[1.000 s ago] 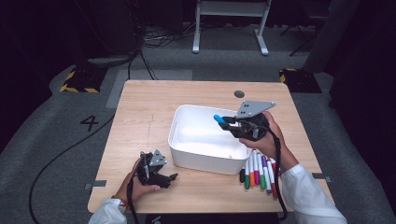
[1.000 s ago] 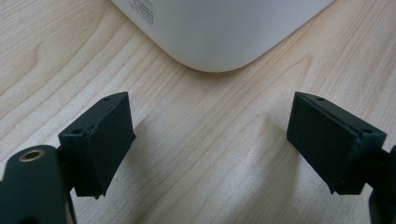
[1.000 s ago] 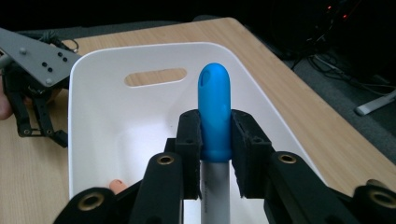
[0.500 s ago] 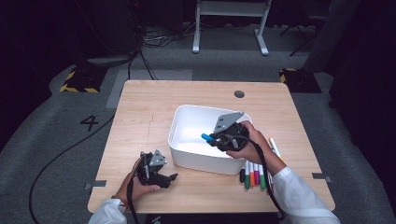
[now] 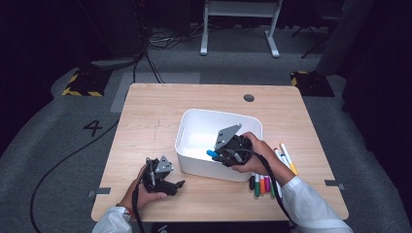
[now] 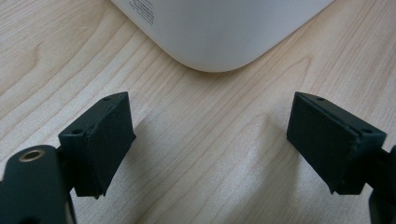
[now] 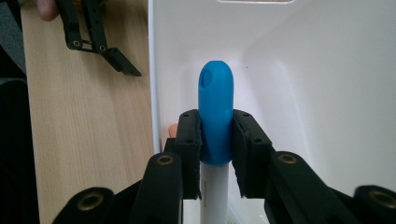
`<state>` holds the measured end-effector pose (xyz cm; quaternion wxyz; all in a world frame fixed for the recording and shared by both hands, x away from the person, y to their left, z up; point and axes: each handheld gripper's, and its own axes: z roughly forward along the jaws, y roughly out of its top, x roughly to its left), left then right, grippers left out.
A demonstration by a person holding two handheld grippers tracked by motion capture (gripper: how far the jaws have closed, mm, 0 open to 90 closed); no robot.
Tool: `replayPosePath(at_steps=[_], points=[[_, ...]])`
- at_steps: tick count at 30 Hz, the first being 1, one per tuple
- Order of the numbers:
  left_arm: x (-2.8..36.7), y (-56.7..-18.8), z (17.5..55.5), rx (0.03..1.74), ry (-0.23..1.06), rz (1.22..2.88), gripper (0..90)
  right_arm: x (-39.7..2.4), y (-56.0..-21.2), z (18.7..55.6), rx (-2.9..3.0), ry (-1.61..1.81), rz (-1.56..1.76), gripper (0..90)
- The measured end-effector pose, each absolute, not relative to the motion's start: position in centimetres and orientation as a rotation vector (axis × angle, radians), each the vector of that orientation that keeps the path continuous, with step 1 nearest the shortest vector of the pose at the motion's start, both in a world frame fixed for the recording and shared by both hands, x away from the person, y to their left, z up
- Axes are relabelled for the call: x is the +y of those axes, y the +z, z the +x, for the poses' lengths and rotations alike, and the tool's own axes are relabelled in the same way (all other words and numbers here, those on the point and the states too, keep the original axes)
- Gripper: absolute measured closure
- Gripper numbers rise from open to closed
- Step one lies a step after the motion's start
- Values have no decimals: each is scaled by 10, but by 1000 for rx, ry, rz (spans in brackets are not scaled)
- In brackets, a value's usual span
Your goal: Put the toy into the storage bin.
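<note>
A white bin (image 5: 194, 121) sits mid-table. My right gripper (image 5: 217, 154) is inside it near its front wall, shut on a white marker with a blue cap (image 5: 212, 153). In the right gripper view the blue-capped marker (image 7: 215, 116) stands between the pads of my right gripper (image 7: 215, 140), cap pointing into the white bin (image 7: 327, 93). My left gripper (image 5: 177, 184) rests on the table left of the bin's front corner, open. In the left gripper view the left gripper (image 6: 210, 144) has nothing between its jaws, and the bin's rounded corner (image 6: 219, 37) lies just ahead.
Several coloured markers (image 5: 265, 183) lie on the wooden table (image 5: 145, 111) right of the bin, beside my right forearm. A small round hole (image 5: 248, 97) marks the table's far side. The left gripper (image 7: 100, 44) appears at the top left of the right gripper view.
My right gripper carried the blue-capped marker from above the bin's far right corner leftward and down into the bin. The left gripper stayed put.
</note>
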<state>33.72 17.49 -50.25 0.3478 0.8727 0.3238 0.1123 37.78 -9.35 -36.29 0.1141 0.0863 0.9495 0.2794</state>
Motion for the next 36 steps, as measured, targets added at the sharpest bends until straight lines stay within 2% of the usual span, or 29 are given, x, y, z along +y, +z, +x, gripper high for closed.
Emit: replayPosePath(at_steps=[3, 8, 15, 36], points=[[175, -502, 337, 841, 292, 2263, 148, -94, -363, 378, 2792, 824, 262, 735], [175, -503, 337, 840, 292, 2262, 148, -96, -362, 380, 2748, 841, 279, 635], [175, -503, 337, 840, 292, 2262, 149, -111, -356, 380, 2688, 910, 364, 561], [175, -503, 337, 841, 291, 2261, 148, -206, -330, 360, 2409, 1124, 556, 414]])
